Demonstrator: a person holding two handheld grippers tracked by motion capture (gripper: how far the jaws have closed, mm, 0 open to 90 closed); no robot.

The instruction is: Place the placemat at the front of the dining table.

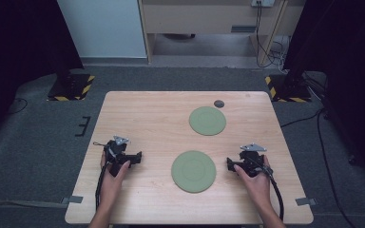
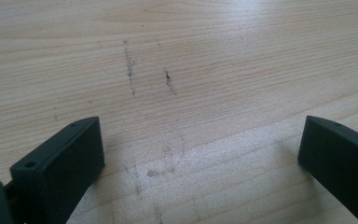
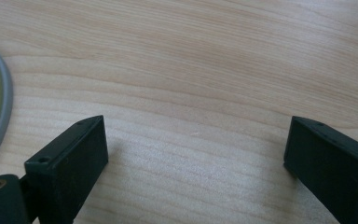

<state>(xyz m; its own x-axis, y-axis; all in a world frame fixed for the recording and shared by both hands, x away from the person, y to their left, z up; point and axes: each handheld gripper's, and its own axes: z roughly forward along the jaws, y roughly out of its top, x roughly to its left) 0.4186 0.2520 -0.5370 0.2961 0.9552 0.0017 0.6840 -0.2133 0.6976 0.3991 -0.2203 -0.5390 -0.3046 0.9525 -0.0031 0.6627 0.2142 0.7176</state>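
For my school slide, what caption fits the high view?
Two open black grippers, left gripper and right gripper, flank the near round green plate on a light wooden table.

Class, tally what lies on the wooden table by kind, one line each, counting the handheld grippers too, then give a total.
Green plates: 2, the near plate and the far plate
Small dark round disc: 1
Grippers: 2, the left gripper and the right gripper
Total: 5
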